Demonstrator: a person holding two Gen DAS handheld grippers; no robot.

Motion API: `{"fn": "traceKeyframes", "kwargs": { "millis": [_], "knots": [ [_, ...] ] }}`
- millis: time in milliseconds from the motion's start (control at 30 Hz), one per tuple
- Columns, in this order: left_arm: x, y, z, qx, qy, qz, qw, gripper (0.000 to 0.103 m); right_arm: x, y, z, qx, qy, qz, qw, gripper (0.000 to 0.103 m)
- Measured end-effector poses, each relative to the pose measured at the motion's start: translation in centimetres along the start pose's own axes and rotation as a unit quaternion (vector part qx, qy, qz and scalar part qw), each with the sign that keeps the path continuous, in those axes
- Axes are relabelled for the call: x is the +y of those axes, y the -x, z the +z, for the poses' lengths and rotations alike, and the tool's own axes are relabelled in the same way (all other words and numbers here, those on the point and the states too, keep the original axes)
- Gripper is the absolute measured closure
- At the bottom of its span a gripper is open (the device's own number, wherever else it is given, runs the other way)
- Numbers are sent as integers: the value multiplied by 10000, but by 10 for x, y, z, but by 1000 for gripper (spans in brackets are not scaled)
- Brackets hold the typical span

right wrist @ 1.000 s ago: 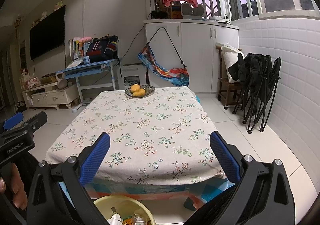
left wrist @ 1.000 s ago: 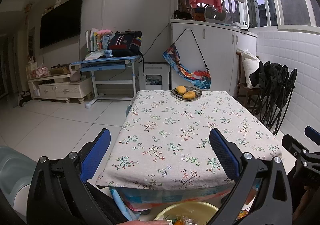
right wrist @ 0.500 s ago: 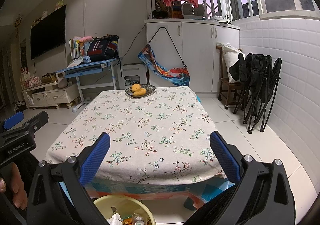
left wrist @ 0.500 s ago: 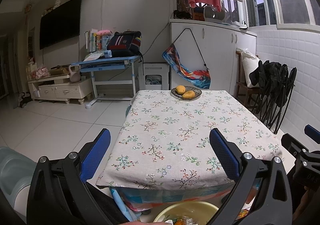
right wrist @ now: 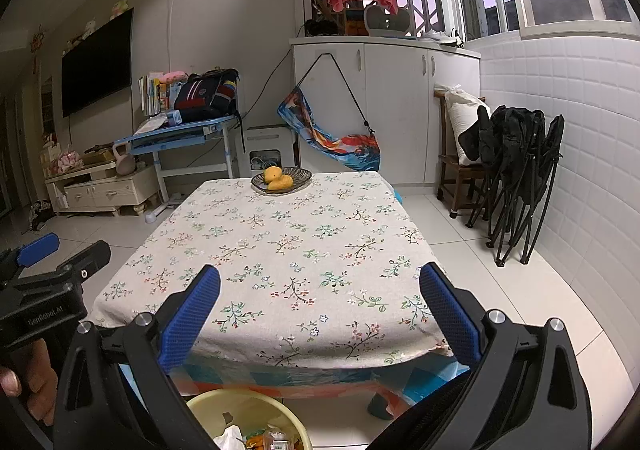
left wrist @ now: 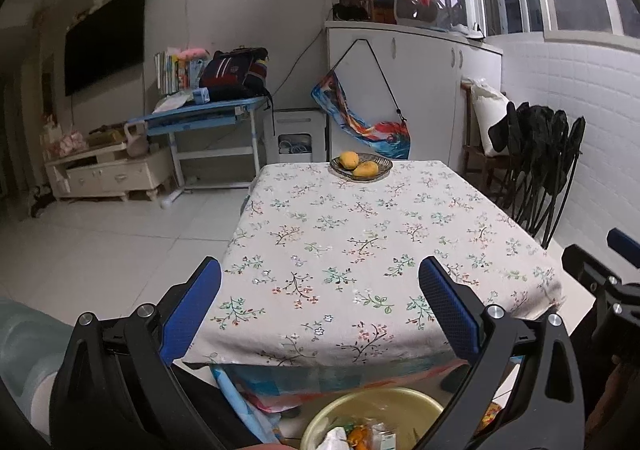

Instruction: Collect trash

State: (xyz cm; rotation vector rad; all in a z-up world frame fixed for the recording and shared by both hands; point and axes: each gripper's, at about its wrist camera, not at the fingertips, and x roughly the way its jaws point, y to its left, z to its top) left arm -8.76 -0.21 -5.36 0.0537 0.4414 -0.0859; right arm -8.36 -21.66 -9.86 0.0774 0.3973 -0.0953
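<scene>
A yellow trash basin [left wrist: 408, 406] sits on the floor just below the table's near edge and holds crumpled tissue and wrappers [left wrist: 356, 436]; it also shows in the right wrist view [right wrist: 216, 408]. My left gripper [left wrist: 320, 308] is open and empty, held above the basin before the table. My right gripper [right wrist: 320, 308] is open and empty, beside it to the right. The floral tablecloth [left wrist: 360, 238] shows no loose trash.
A dish with two mangoes [left wrist: 361, 167] stands at the table's far end. Folded black chairs [right wrist: 516, 178] lean on the tiled wall at right. A blue desk [left wrist: 208, 118] and white cabinets [right wrist: 384, 106] stand behind. Tiled floor [left wrist: 100, 246] lies left.
</scene>
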Motion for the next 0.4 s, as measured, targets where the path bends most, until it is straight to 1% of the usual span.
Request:
{"fn": "traceKeyframes", "kwargs": {
  "millis": [133, 267, 400],
  "knots": [
    [-4, -2, -1, 33, -64, 29, 10000, 7, 0, 0, 1, 9, 11, 4, 10000, 7],
    [-7, -10, -6, 435, -146, -173, 9988, 7, 2, -4, -2, 91, -7, 96, 9999, 7],
    [-10, -7, -12, 609, -186, -263, 9976, 7, 1, -16, -3, 354, -134, 241, 9990, 7]
  ]
}}
